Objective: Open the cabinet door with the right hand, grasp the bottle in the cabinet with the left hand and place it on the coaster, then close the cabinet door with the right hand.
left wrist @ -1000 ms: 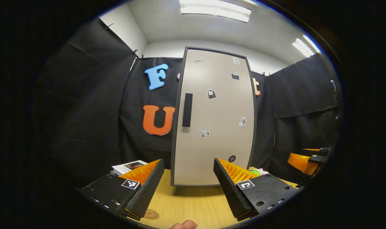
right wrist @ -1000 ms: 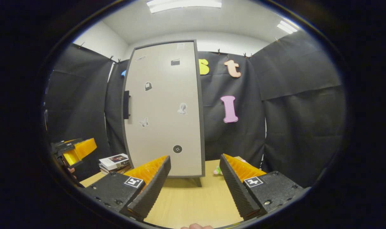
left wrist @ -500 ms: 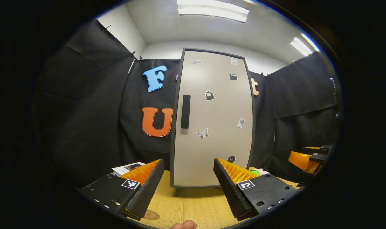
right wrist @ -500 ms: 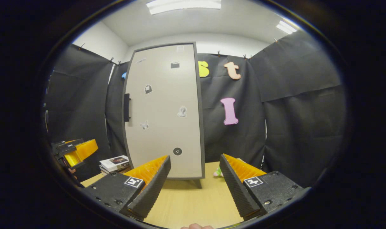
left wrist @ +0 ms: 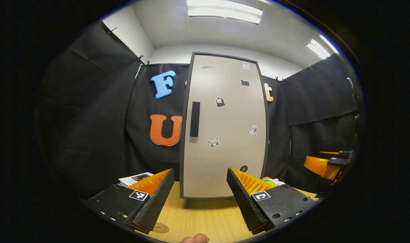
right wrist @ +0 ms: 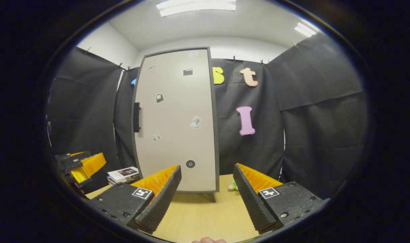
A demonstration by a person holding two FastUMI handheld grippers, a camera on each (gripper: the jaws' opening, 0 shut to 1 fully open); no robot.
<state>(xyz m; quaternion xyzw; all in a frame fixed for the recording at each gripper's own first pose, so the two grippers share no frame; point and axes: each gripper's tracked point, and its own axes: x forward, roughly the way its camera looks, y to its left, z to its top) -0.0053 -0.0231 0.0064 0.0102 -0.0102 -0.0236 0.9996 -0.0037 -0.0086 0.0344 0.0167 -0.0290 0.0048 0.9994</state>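
**A:** Both your tongs are spread wide with nothing between the fingers. The left gripper [left wrist: 200, 190] faces the cabinet door [left wrist: 223, 128] nearly square on, with the wooden table [left wrist: 205, 219] under it. The right gripper [right wrist: 206, 189] sits off to the side, so the door [right wrist: 178, 121] lies ahead and to the left of its fingers.

**B:** Why hold them back like that?

**A:** My guess is you're at the very start. The door is still flat shut, so the bottle is hidden behind it and I can't say where it stands inside. The dark handle [left wrist: 195, 119] runs up the door's left edge, above and just left of your left tongs. For your right tongs it's well up and to the left [right wrist: 136, 117], so that hand has to cross over to reach it.

**B:** And the coaster?

**A:** A round disc that is probably the coaster [left wrist: 161, 227] lies on the table just below your left gripper's left finger, close in, likely so the carry from the cabinet is short.

**B:** Anything readable?

**A:** No. The door carries small stickers, including a butterfly [left wrist: 212, 142] and a button-like dot [right wrist: 190, 164], but no legible writing. Some books [right wrist: 123, 173] lie left of your right tongs, titles too small to make out.
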